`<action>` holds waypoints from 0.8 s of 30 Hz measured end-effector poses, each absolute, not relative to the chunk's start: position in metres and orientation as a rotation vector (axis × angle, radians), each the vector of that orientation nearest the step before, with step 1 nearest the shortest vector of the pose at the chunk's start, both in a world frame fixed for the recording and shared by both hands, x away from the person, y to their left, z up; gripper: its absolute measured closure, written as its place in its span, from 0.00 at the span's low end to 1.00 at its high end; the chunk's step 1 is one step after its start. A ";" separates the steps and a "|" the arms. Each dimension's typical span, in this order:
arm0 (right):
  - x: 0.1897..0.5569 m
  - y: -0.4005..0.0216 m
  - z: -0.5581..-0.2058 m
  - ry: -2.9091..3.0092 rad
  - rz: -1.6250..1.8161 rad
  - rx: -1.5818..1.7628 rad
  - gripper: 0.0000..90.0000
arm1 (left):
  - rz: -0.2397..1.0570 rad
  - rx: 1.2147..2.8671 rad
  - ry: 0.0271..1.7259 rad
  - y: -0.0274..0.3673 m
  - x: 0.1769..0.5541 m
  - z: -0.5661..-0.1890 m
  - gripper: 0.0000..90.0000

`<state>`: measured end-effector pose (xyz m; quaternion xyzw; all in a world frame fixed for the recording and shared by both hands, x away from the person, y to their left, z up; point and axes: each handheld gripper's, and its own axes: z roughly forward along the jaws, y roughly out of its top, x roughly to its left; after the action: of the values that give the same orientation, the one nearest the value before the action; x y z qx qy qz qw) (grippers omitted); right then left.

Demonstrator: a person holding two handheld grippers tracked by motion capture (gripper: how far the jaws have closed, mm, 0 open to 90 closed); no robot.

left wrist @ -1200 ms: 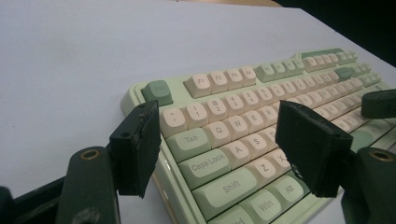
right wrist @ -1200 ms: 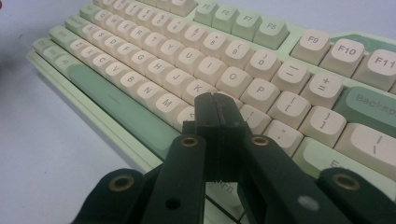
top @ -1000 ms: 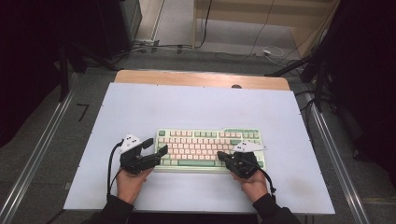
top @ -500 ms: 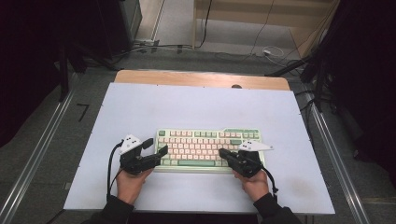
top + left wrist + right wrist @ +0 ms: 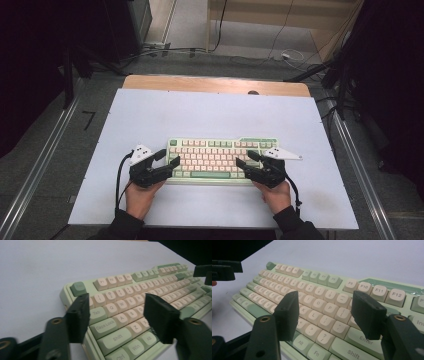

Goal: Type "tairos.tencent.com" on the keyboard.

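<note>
Pale green and cream keyboard (image 5: 216, 159) lying flat near the front edge of the white surface (image 5: 210, 112), long side toward the person. Left gripper (image 5: 170, 167) poised at the left end, jaws spread over the Tab, Caps Lock and letter rows, having just been closing somewhat, nothing pinched between them. Right gripper (image 5: 243, 161) poised at the right end, jaws spread above the punctuation keys and Enter, having just been opening, likewise gripping nothing.

Likely step in hand: pressing or working keys with the jaw tips. To do it well: lower one jaw tip squarely onto a single keycap, not across the gap between two. Keep the other jaw clear of neighbouring caps, either wider apart or lifted. Press straight down and gently, since a slanted push may slide the board across the smooth surface. Steady the far end with the other gripper if the board begins to creep.
</note>
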<state>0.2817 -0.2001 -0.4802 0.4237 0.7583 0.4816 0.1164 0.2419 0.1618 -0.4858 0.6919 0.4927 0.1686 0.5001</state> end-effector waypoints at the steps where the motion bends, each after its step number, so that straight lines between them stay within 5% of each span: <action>1: 0.281 -0.200 -0.480 2.223 1.407 1.244 0.42 | 0.393 1.672 1.176 0.160 0.241 -0.485 0.60; 7: 0.282 -0.198 -0.481 2.229 1.400 1.237 0.42 | 0.264 1.754 1.081 0.142 0.245 -0.487 1.00; 24: 0.281 -0.195 -0.482 2.250 1.389 1.231 0.44 | 0.256 1.861 1.060 0.108 0.254 -0.497 1.00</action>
<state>0.2814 -0.1949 -0.4817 0.4195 0.7665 0.4731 0.1121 0.2544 0.1077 -0.4972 0.7604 0.4329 0.1047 0.4726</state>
